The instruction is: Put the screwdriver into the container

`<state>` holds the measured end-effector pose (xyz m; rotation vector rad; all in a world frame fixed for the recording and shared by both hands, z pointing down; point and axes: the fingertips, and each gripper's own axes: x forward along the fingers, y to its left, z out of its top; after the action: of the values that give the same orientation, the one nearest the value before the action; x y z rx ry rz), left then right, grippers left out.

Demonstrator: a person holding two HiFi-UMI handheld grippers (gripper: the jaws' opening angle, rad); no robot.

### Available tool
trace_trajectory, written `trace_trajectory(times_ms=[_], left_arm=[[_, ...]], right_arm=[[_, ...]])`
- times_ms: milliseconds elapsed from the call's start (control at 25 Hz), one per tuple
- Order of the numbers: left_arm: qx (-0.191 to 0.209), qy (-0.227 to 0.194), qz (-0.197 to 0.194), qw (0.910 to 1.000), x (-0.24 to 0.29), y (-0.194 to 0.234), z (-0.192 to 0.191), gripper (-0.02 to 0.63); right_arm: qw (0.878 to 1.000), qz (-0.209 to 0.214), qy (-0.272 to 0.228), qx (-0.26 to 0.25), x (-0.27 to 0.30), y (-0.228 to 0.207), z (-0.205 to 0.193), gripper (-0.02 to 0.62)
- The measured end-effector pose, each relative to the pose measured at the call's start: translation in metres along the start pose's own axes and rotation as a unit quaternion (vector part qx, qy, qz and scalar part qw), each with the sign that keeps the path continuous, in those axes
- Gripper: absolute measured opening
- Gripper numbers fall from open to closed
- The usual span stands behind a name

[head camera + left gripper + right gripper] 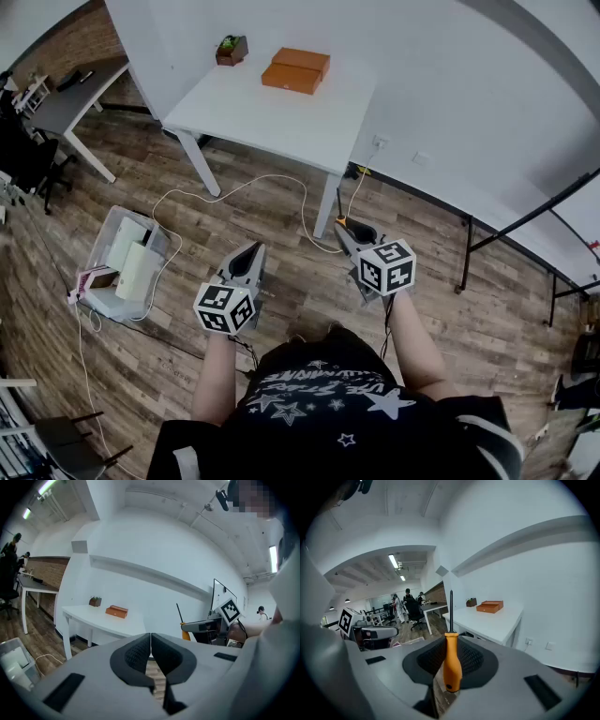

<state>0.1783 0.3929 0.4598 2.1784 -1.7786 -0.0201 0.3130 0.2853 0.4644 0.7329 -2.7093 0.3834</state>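
Barely visible from the head view, plain in its own: the right gripper (450, 654) clamps the screwdriver (452, 665); the left gripper (150, 645) is closed, empty.

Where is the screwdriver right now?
The screwdriver is clamped in the right gripper, right of centre in the head view, short of the white table.

Bright, even light comes from ceiling strip lamps (395, 562), leaving only soft shadows. All views bow strongly at the edges, and both gripper views fade to black corners.
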Motion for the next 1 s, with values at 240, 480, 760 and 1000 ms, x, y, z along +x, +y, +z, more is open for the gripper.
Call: trace_trajectory(times_ms=[240,480,760,1000], left_arm=[[0.003,-0.004,0.001,1.0000,-0.009,0.008,-0.001,0.021],[0.000,-0.003,0.003,1.0000,-0.017,0.015,-0.002,0.021],[-0.013,0.008,0.005,0.9999,-0.016,0.025,-0.011,0.021],[-0.022,0.014,0.011,0.9996,0.000,0.043,-0.014,0.021]], right_arm=[[1.000,0.000,0.001,0.000,0.005,0.010,-0.005,0.092],[1.000,0.001,0.005,0.000,0.008,0.018,-0.008,0.092],[1.000,-0.010,0.018,0.005,0.013,0.012,-0.018,0.092],[1.000,-0.008,0.023,0.020,0.036,-0.006,-0.018,0.092]])
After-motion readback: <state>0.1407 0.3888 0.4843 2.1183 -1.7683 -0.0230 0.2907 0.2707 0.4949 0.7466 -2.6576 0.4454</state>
